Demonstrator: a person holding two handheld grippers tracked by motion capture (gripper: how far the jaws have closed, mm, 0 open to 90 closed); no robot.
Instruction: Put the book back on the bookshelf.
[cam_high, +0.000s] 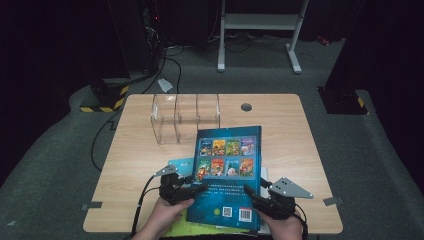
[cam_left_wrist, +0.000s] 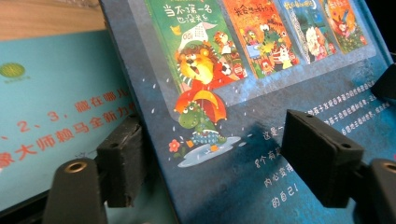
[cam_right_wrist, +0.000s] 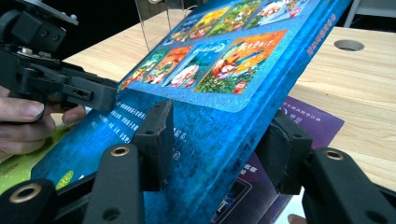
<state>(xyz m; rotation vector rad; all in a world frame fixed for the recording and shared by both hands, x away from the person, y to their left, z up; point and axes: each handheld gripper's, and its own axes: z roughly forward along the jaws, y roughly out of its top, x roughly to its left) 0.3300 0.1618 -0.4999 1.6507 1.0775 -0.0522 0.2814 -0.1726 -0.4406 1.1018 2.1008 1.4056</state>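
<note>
I hold a large blue picture book (cam_high: 227, 172) between my two claws, near my edge of a pale wooden table (cam_high: 140, 165). My left claw (cam_high: 196, 189) grips the book's left edge: in the left gripper view one black pad sits under the cover and the other rests on its printed face, so the jaws are closed on the book. My right claw (cam_high: 251, 192) grips the book's right edge; in the right gripper view one pad presses the cover from above and the other from beneath, and the book rises tilted away from me. The cover shows eight small cartoon pictures, lines of white writing too small for me to read, and a barcode at its near corner. Under the book lie other books, mostly covered: a light turquoise one (cam_left_wrist: 56, 112) with red writing shows at the left, a yellow-green one (cam_high: 192, 231) is cut off by the bottom edge of the high view, and a purple one (cam_right_wrist: 306, 119) peeks out on the right. How many lie in the pile I cannot tell. Beyond the book stands a clear plastic rack (cam_high: 185, 117) with upright dividers, its near lower corner hidden behind the book's top edge. A round grey hole (cam_high: 246, 107) sits in the tabletop to the right of the rack. My hands are cut off at the bottom of the high view, and the room behind the table is too dark to make out.
</note>
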